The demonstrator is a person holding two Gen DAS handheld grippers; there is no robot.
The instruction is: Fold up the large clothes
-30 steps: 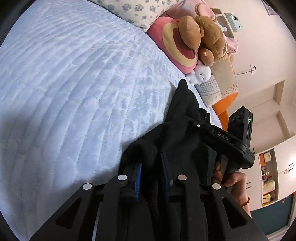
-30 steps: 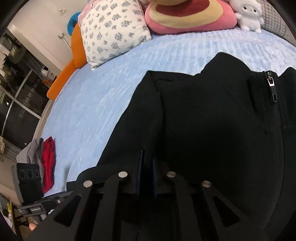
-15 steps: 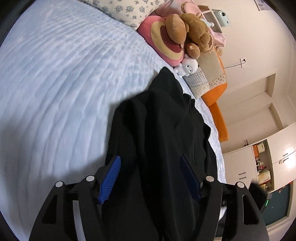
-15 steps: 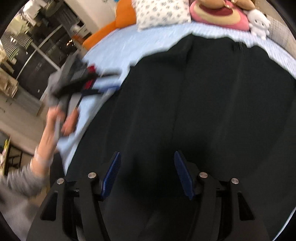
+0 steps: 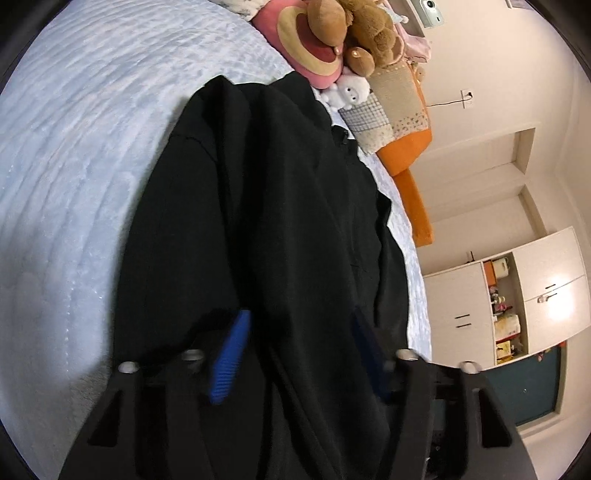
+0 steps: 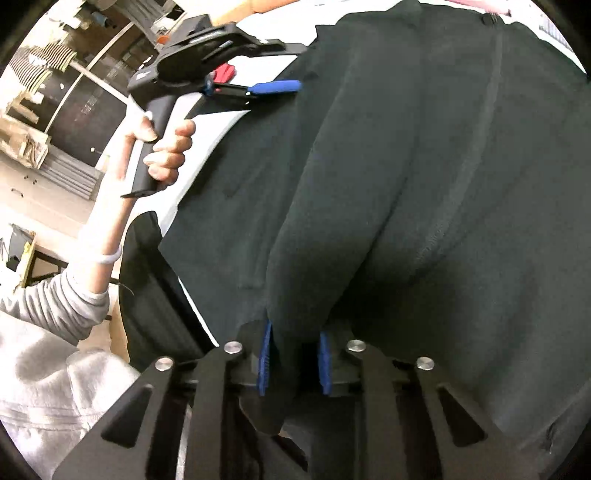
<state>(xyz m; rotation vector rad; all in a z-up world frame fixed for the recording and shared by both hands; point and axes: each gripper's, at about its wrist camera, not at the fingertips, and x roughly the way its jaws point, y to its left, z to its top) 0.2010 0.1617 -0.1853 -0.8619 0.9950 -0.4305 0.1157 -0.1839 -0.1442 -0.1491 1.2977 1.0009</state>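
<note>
Bunching between closing right tool (image 6: 291,363) pads: black jacket (image 6: 406,166) fold.

The jacket (image 5: 280,206) lies along the bed (image 5: 85,155), its collar toward the cushion (image 5: 306,44) and teddy bear (image 5: 354,29) at the far end. My left tool (image 5: 295,354) straddles its near part; my right tool (image 6: 293,363) closes around a fold of its hem.
</note>
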